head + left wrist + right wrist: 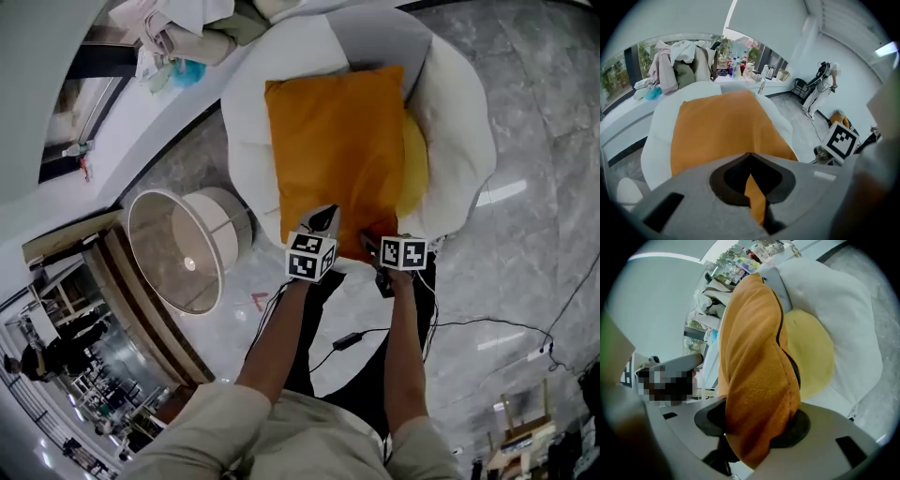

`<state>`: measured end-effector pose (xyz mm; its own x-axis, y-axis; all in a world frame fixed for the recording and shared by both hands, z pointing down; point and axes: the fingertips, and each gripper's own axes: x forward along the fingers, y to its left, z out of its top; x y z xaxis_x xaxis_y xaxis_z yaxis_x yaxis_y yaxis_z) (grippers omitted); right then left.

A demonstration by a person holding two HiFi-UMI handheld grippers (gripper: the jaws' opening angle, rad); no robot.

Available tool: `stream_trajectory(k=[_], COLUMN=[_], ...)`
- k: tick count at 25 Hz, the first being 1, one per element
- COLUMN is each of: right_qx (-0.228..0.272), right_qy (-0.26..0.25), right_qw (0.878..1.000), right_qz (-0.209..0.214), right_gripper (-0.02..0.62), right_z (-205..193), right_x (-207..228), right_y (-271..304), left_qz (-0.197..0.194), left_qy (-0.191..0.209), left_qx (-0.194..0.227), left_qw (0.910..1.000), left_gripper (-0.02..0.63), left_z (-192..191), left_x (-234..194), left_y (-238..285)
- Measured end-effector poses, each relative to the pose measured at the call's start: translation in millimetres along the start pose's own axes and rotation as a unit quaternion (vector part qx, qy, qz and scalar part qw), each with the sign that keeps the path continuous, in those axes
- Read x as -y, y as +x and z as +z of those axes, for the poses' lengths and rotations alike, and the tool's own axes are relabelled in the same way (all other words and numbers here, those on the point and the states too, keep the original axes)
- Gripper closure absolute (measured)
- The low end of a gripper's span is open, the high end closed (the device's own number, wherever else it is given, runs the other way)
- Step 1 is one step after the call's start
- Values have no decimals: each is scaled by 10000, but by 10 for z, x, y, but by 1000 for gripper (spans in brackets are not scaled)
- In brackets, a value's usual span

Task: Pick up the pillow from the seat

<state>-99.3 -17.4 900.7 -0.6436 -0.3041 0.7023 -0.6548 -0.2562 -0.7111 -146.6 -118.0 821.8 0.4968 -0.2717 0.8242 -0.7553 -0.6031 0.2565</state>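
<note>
Count on inspection: one orange pillow [336, 155], one yellow cushion [415, 164], one white seat [459, 103]. Grippers — two in all, the left gripper [323, 221] and the right gripper [375, 246]. One lamp [183, 253], one heap of clothing [178, 28], and one person [824, 84] standing far off in the left gripper view.

Readable text: none in any view.
Cube on left gripper [325, 217]: black-and-white square markers, no letters or digits.
Cube on right gripper [373, 246]: the same kind of markers (one face also shows in the left gripper view).
Bottles [736, 65] on the counter: labels too small to read.
Red floor mark [259, 300]: no legible character.
</note>
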Motion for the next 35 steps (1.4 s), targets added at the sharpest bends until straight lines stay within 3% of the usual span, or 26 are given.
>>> stream_trajectory(k=[4, 9, 14, 21, 29, 35], right_qx=[52, 100, 88, 226, 599, 613], right_qy=[-368, -773, -1168, -1465, -2248, -2597], right_qw=[9988, 9948, 9875, 9819, 9600, 9472], right_qz=[-322, -652, -1053, -1182, -1556, -1777], right_gripper=[373, 383, 399, 420, 433, 439], right_z=[160, 292, 501, 603, 795, 849], right_x=[-85, -220, -448, -1036, -1649, -1978], right_y=[-207, -505, -794, -1102, -1452, -1555], left_qz=[-66, -269, -385, -329, -208, -450], left_qy=[-4, -472, -604, -938, -1162, -1199], left_qx=[52, 257, 568, 884, 1279, 1357], left_qw=[10000, 9982, 9958, 9911, 9847, 9824], left_gripper=[597, 597, 597, 597, 597, 597], left_z=[157, 452, 782, 962, 1082, 1134], left_x=[77, 165, 274, 234, 105, 112], left_y=[-163, -321, -576, -1090, -1775, -2076])
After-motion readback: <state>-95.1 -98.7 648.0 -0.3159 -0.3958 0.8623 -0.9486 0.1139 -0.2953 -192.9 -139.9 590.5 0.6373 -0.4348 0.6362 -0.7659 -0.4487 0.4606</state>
